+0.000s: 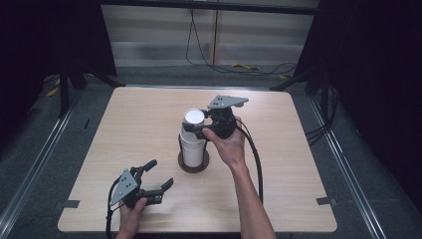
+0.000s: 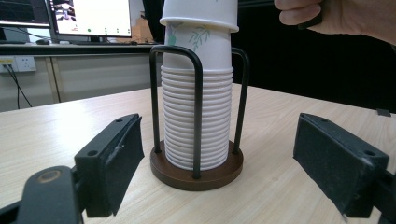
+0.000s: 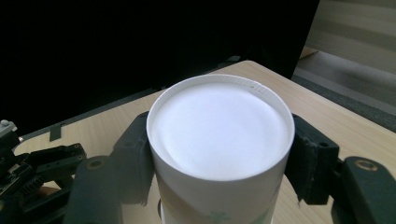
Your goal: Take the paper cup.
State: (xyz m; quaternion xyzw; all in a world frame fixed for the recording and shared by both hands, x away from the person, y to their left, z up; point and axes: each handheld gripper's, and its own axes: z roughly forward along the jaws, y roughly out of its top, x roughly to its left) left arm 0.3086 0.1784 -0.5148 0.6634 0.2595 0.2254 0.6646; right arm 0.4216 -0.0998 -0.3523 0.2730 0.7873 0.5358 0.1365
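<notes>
Dim surroundings, a lit table (image 1: 149,124) with soft shadows, slightly soft close-ups.

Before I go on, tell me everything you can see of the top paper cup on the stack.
The top cup is white paper with a faint green leaf print on its side, upside down, its flat recessed base facing up. It sits highest on the stack of cups, lifted partly off the one below, so its rolled rim shows above the holder's black wire loops. The right tool is shut on it, one black pad on each side of its wall. It stands upright.
</notes>
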